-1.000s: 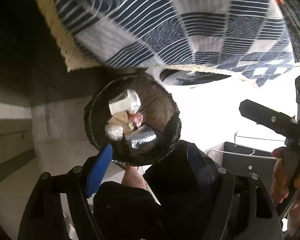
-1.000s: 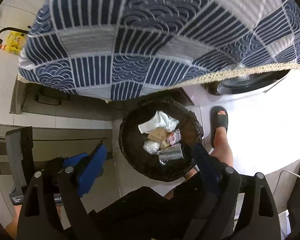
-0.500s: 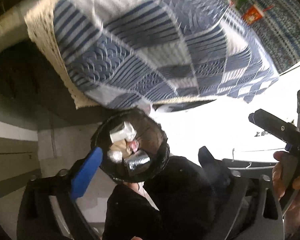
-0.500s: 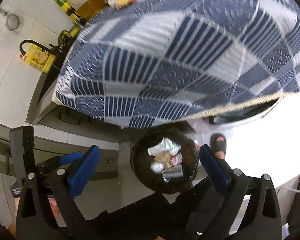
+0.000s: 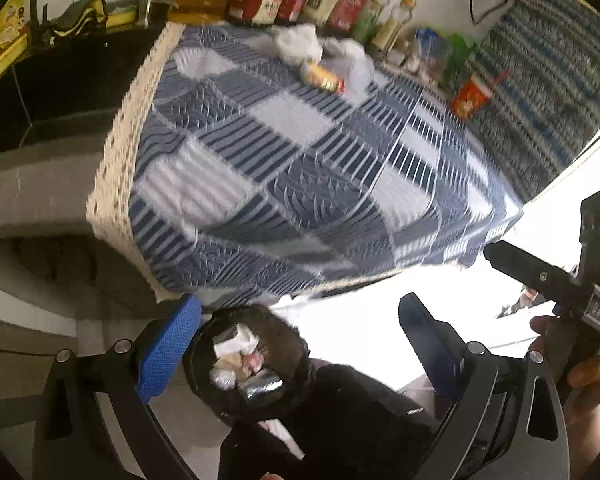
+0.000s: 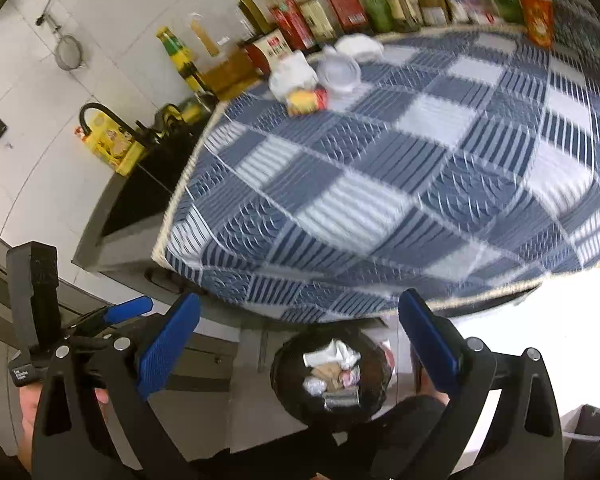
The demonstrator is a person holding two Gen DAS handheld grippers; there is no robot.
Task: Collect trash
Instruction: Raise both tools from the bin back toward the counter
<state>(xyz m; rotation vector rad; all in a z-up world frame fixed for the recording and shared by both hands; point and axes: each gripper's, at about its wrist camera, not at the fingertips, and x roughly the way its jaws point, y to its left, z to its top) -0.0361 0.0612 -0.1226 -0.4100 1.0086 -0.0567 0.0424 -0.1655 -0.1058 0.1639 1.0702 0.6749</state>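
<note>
Both the left gripper (image 5: 300, 340) and the right gripper (image 6: 300, 336) hang wide open with nothing between their blue pads. Below them on the floor sits the black bin (image 6: 332, 380), already holding wrappers. Crumpled trash (image 6: 320, 76) lies at the far side of the blue checked tablecloth (image 6: 400, 184), near the bottles (image 6: 300, 12).

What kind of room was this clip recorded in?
Most likely a home kitchen: a row of sauce and oil bottles lines the tiled wall, a black sink with a faucet adjoins the cloth-covered counter, and a trash bin stands on the floor.
</note>
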